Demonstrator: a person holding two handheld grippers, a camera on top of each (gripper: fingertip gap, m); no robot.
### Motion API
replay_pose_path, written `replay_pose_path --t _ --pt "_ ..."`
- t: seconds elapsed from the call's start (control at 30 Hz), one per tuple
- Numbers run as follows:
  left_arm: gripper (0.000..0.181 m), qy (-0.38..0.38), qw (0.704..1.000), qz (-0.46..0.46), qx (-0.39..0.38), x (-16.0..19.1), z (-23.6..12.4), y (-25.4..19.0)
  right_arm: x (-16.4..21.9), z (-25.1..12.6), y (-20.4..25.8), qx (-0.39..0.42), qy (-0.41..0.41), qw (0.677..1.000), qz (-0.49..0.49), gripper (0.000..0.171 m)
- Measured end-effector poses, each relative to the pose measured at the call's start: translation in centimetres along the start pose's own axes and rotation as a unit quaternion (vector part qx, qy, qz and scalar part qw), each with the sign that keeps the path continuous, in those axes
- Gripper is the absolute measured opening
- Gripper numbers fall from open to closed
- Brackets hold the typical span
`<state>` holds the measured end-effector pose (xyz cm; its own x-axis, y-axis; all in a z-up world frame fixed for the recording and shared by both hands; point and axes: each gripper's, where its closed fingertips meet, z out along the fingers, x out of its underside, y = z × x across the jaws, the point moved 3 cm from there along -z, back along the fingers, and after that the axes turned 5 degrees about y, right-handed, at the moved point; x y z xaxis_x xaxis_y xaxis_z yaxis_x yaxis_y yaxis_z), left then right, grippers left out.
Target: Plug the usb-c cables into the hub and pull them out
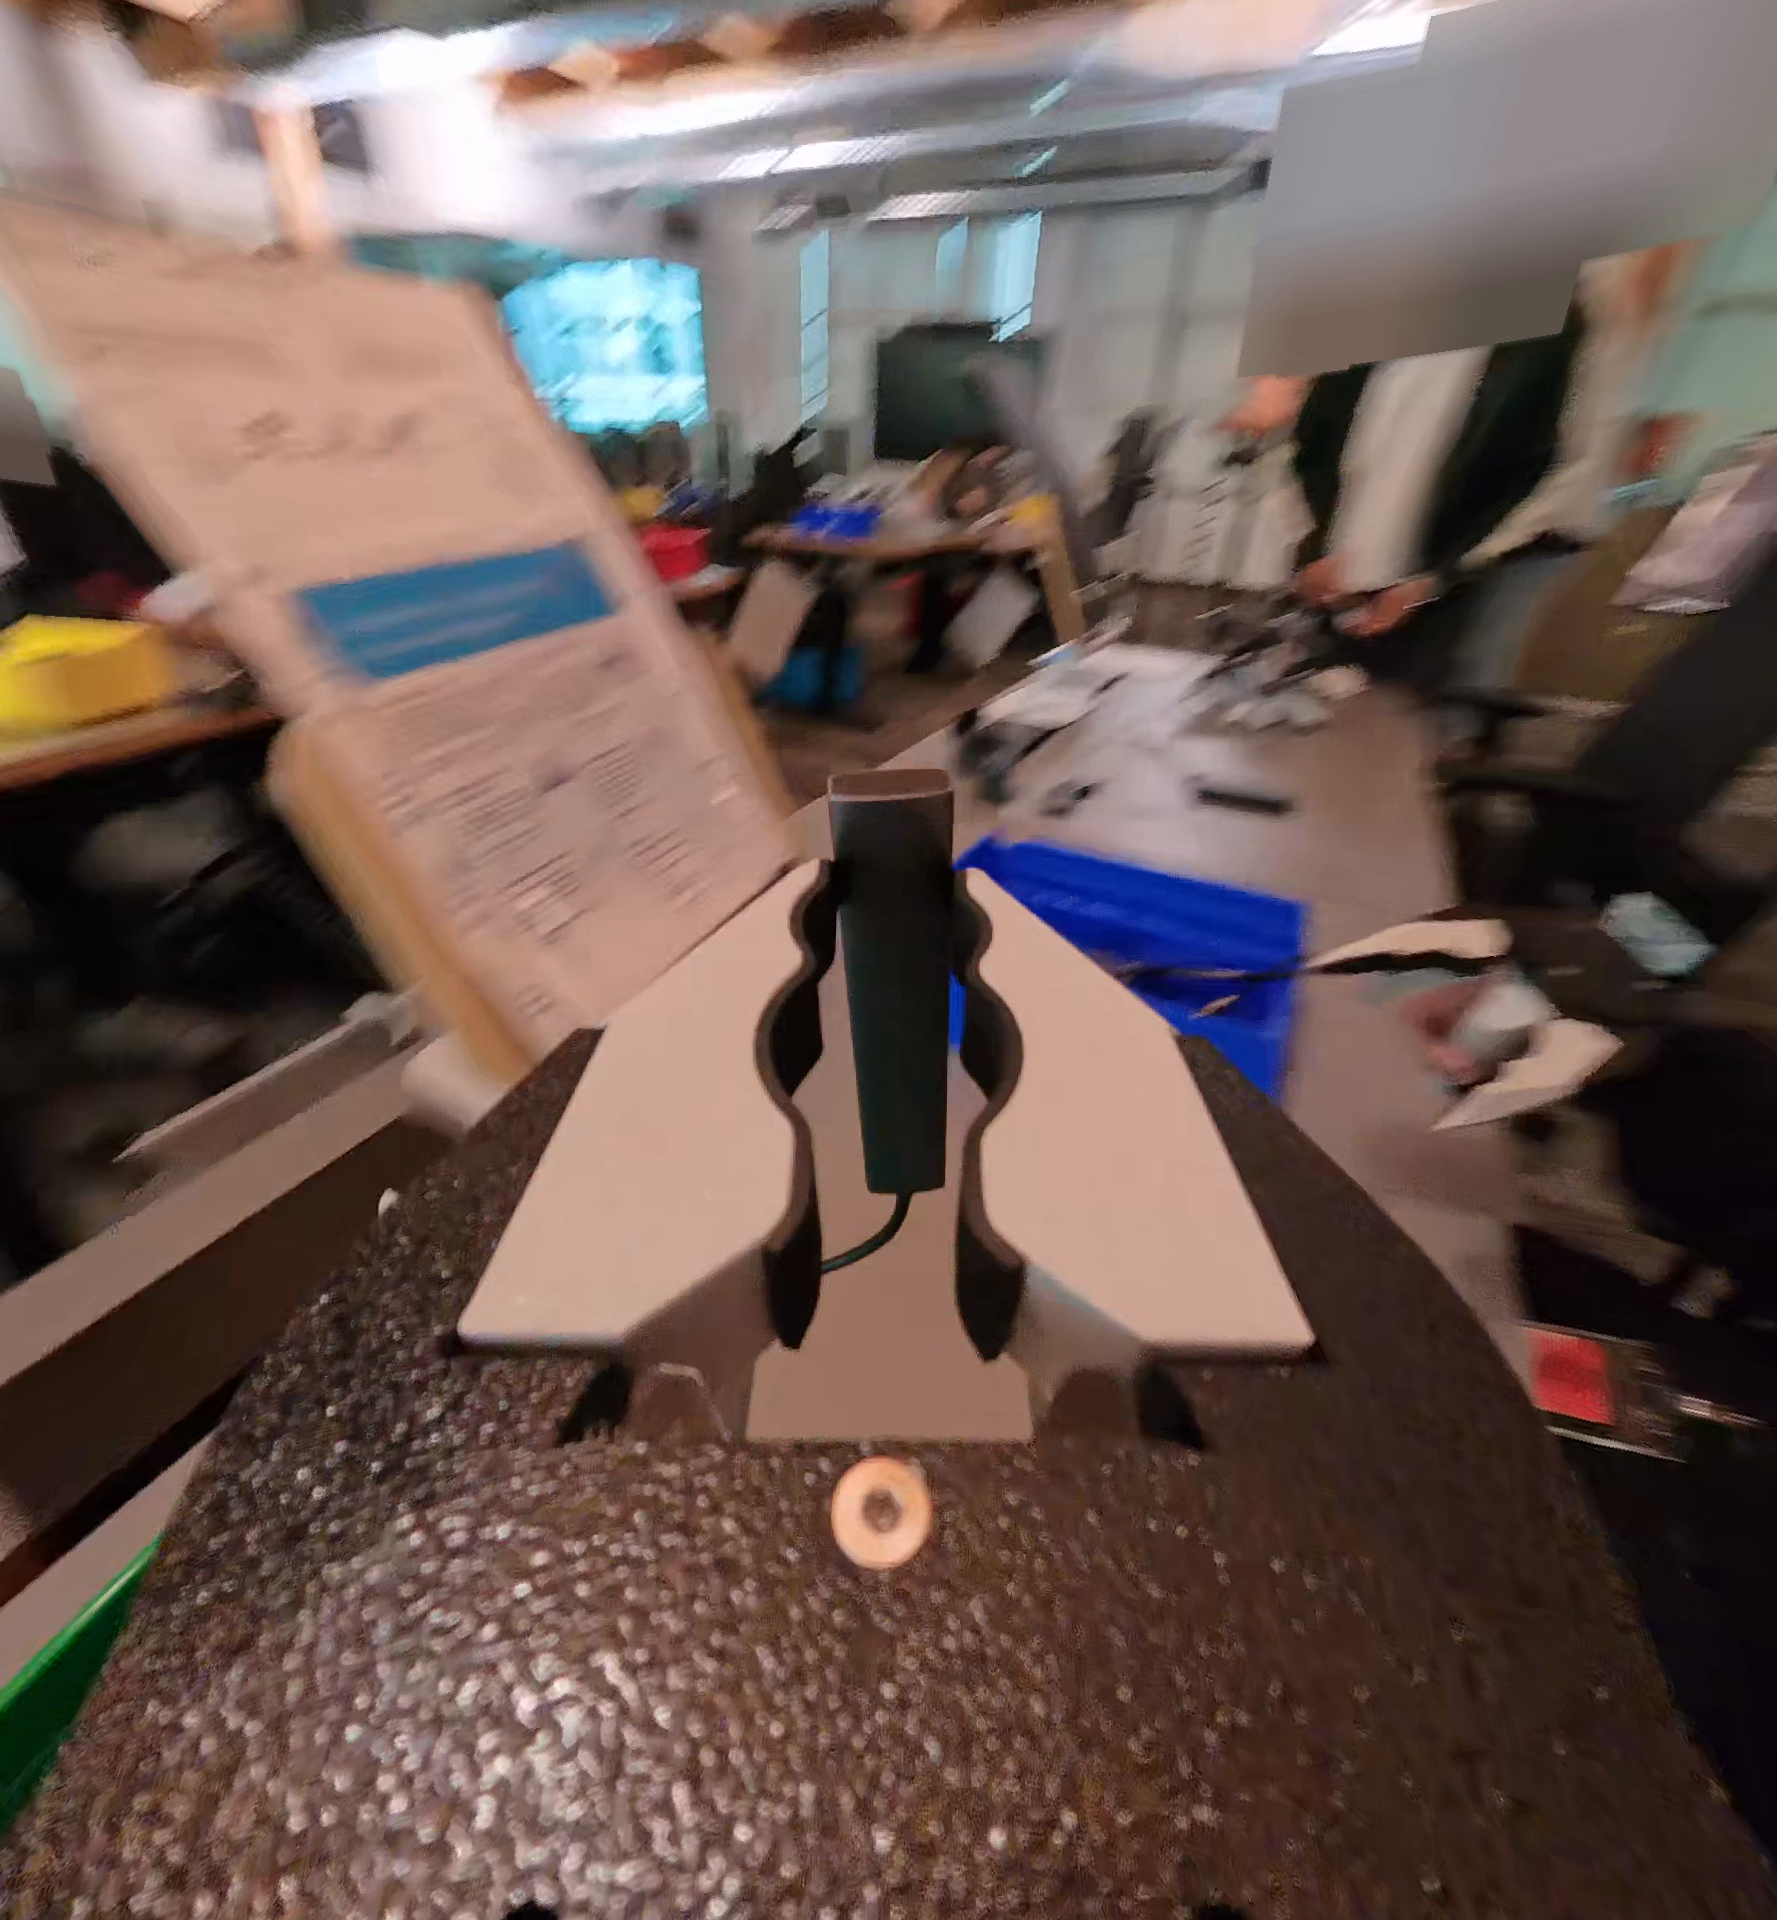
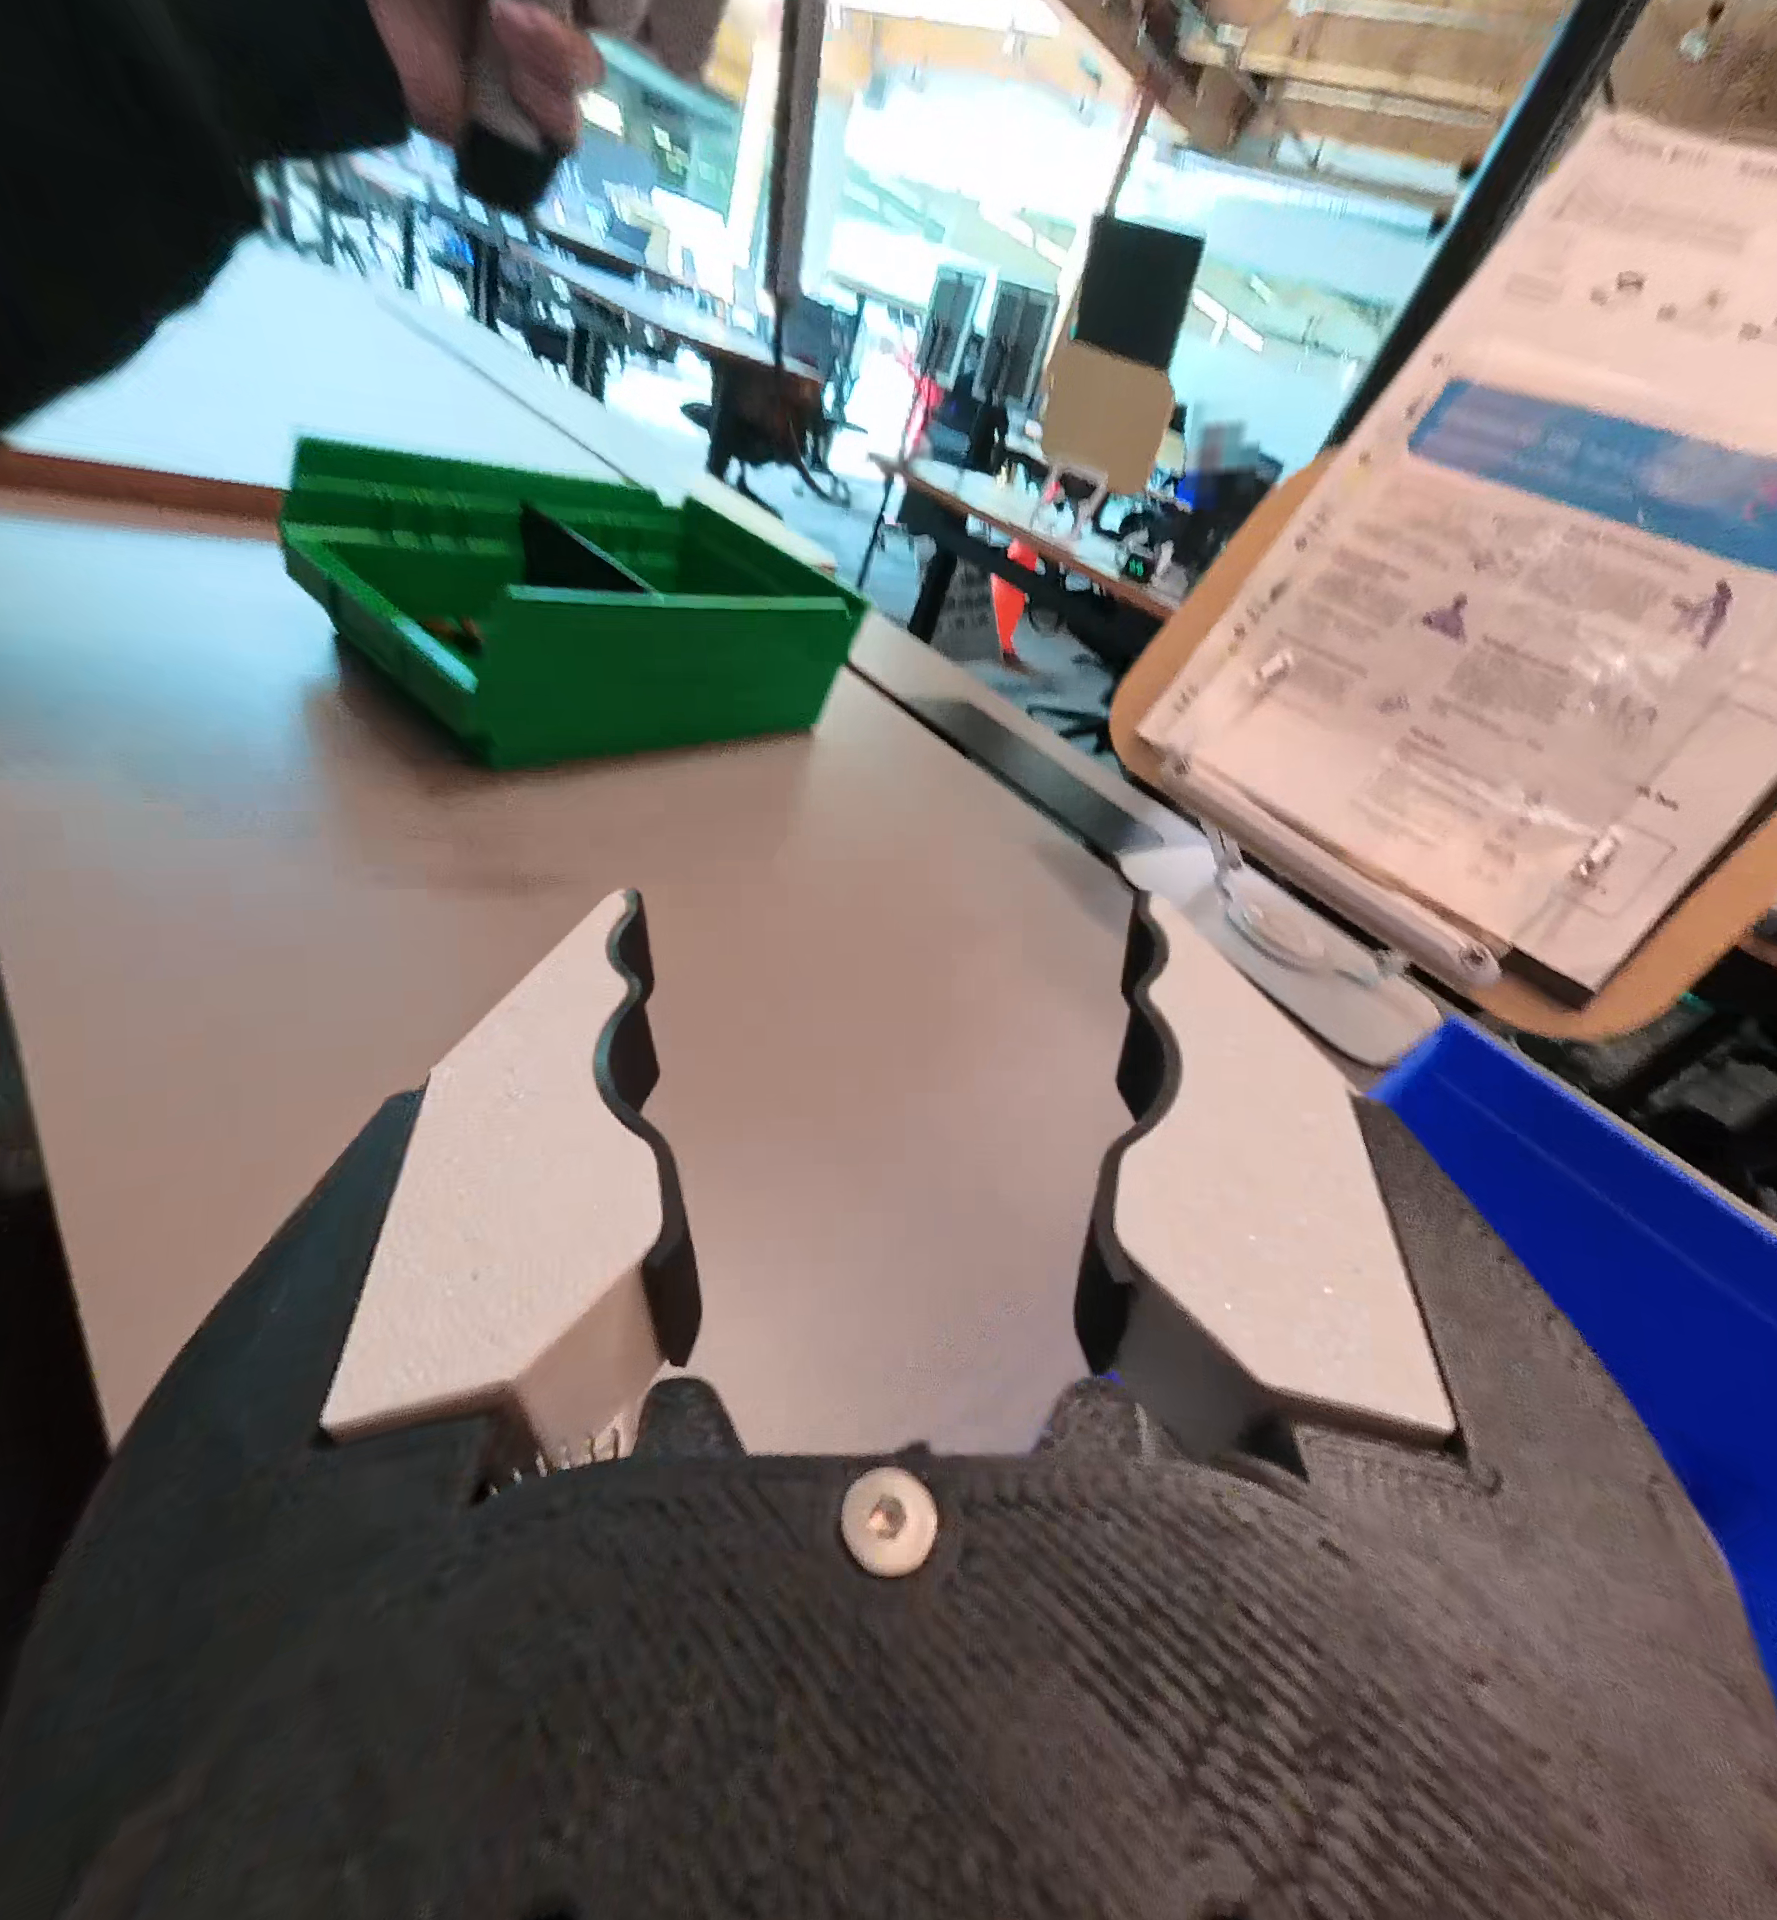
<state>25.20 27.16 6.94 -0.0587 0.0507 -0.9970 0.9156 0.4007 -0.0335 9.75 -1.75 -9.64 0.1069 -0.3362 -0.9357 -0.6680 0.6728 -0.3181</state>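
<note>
Risk first: your left claw (image 1: 889,883) pinches the dark hub (image 1: 892,977) only between its wavy black inner edges, and that slim, smooth, tapering bar stands nearly upright at the centre of the frame, lifted off the counter, its thin cable (image 1: 868,1236) trailing from the lower end. I judge that it could twist or slide down when a plug is pushed in, since the grip is narrow and the view is smeared with motion. Your right claw (image 2: 884,935) gapes wide with nothing in it, above the pale matte counter (image 2: 240,831). No usb-c cable shows in either view, so you must find one. Ribbed green bin (image 2: 572,644) sits at upper left, glossy blue bin (image 2: 1642,1351) at lower right, laminated sheet on a clipboard stand (image 2: 1549,644) at upper right.
</note>
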Motion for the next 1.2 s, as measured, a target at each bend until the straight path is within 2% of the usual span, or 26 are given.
replay_pose_path --t 0.1,0.2,0.27,0.33,0.4,0.43,0.47,0.6,0.7,0.77,0.87,0.93,1.03,1.13,1.2 --pt "0.019 -0.047 0.990 0.035 0.132 -0.2 2.1 -8.7 -2.5 0.3 2.8 -0.031 -0.049 0.998 0.019 0.098" --pt "0.019 -0.079 0.961 0.067 0.257 2.2 4.6 -16.5 -5.3 -0.2 5.4 -0.071 -0.123 0.989 0.051 0.094" --pt "0.019 -0.092 0.942 0.068 0.316 4.5 6.5 -20.1 -6.4 -0.6 6.5 -0.083 -0.154 0.983 0.058 0.083" --pt "0.019 -0.095 0.925 0.048 0.364 6.7 8.3 -22.7 -6.5 -0.4 6.9 -0.073 -0.157 0.984 0.049 0.080" --pt "0.019 -0.094 0.918 0.024 0.384 8.3 10.0 -24.1 -5.7 -0.1 6.7 -0.059 -0.142 0.988 0.033 0.054" --pt "0.019 -0.092 0.916 0.015 0.389 8.9 10.7 -24.3 -5.2 0.1 6.5 -0.052 -0.132 0.990 0.025 0.035" --pt "0.019 -0.094 0.916 0.006 0.390 9.2 11.2 -24.4 -4.7 0.2 6.2 -0.047 -0.119 0.992 0.017 0.025" --pt "0.019 -0.085 0.926 0.005 0.367 10.1 12.3 -23.8 -3.2 0.5 5.1 -0.051 -0.091 0.994 0.032 0.022" --pt "0.023 -0.045 0.965 -0.023 0.256 11.7 13.6 -21.8 -1.1 0.9 2.5 0.035 -0.033 0.999 0.015 0.021" --pt "0.047 -0.003 0.984 -0.040 0.175 13.8 14.3 -20.7 0.7 1.0 0.9 0.119 0.025 0.992 -0.037 0.022" --pt "0.062 0.062 0.984 -0.071 0.149 17.2 15.1 -21.7 1.5 1.6 1.3 0.159 0.060 0.975 -0.146 0.021" --pt "0.051 0.063 0.981 -0.106 0.153 18.0 15.4 -22.5 1.9 2.2 2.2 0.169 0.080 0.958 -0.217 0.020" --pt "0.013 0.029 0.972 -0.164 0.165 17.8 15.2 -22.7 1.5 2.3 2.7 0.205 0.082 0.934 -0.279 0.019" --pt "0.011 0.024 0.963 -0.206 0.172 18.1 14.9 -22.6 1.4 2.4 3.1 0.188 0.069 0.936 -0.289 0.018" --pt "0.010 0.011 0.942 -0.271 0.198 18.1 14.6 -22.4 1.2 2.3 3.4 0.179 0.037 0.945 -0.273 0.019"
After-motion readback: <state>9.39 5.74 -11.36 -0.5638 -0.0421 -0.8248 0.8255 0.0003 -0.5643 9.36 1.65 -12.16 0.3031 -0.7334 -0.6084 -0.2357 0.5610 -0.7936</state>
